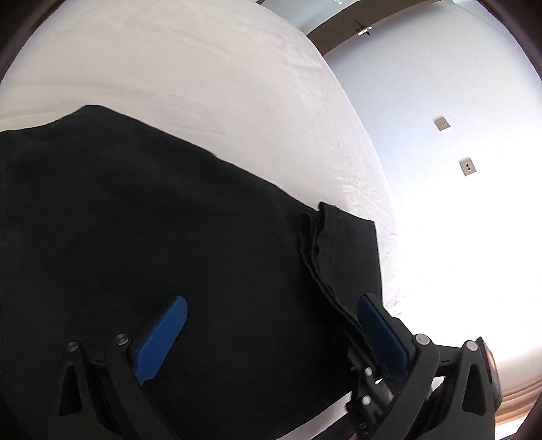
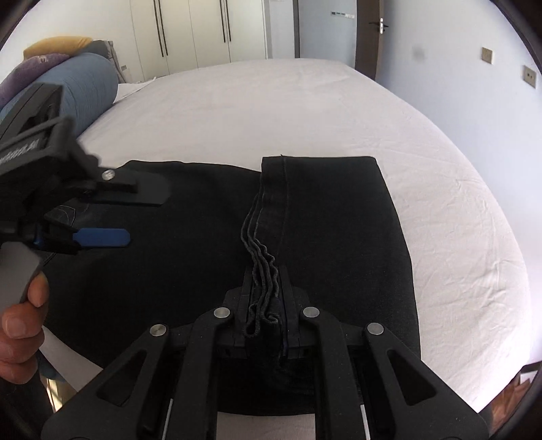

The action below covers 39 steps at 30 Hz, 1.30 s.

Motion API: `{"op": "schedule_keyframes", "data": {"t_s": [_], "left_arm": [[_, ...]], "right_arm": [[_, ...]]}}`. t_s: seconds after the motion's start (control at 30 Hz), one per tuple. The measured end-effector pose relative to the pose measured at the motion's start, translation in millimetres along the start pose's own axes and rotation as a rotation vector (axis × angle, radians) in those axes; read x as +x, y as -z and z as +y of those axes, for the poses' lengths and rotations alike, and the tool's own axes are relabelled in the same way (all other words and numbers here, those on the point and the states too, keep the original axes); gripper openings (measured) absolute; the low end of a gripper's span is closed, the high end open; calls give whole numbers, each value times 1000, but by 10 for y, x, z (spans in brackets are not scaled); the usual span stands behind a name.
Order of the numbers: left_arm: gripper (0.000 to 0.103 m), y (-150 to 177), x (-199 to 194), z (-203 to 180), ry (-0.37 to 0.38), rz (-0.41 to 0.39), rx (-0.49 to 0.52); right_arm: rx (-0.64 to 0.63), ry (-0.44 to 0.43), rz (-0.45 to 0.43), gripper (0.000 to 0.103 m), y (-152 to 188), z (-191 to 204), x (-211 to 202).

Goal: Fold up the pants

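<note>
Black pants [image 2: 189, 257] lie folded flat on the white bed [image 2: 271, 111]. Their stacked leg hems [image 2: 267, 237] run across the top layer. My right gripper [image 2: 266, 281] is shut on the bunched hem edges near the front of the bed. My left gripper [image 1: 271, 301] is open and empty, its blue pads [image 1: 162, 335] hovering just above the pants, one pad beside the hem edges [image 1: 315, 250]. The left gripper also shows in the right wrist view [image 2: 145, 213], at the left over the pants.
A blue-grey bolster and coloured pillows [image 2: 84, 84] lie at the bed's far left. Wardrobe doors [image 2: 189, 30] stand behind the bed. A wall with sockets [image 2: 528, 74] and a door [image 2: 369, 37] are on the right. A hand [image 2: 20, 321] holds the left gripper.
</note>
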<state>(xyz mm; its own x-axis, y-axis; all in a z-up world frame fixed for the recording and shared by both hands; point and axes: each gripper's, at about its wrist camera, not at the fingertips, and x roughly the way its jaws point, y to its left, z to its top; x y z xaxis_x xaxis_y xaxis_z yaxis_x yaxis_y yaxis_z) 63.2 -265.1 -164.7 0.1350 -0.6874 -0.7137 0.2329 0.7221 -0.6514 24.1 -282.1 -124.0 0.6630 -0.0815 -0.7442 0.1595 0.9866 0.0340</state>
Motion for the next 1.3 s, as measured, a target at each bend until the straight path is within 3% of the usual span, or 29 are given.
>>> {"op": "schedule_keyframes", "data": {"t_s": [0.3, 0.33, 0.43, 0.47, 0.57, 0.93, 1.3], "left_arm": [[101, -217, 401, -257, 68, 108, -29], [94, -209, 408, -280, 70, 112, -21], [41, -184, 447, -312, 77, 155, 1], [30, -182, 437, -311, 69, 159, 16], [10, -203, 338, -259, 52, 157, 50], [9, -408, -208, 13, -92, 186, 289], [9, -556, -441, 543, -237, 238, 363]], "right_arm": [[-53, -10, -69, 10, 99, 206, -402], [-58, -15, -69, 10, 97, 227, -417], [-72, -27, -66, 10, 92, 286, -447], [-77, -29, -66, 10, 117, 291, -477], [-93, -33, -68, 10, 105, 359, -540], [-201, -156, -56, 10, -33, 735, -460], [-221, -314, 56, 10, -36, 1246, -97]]}}
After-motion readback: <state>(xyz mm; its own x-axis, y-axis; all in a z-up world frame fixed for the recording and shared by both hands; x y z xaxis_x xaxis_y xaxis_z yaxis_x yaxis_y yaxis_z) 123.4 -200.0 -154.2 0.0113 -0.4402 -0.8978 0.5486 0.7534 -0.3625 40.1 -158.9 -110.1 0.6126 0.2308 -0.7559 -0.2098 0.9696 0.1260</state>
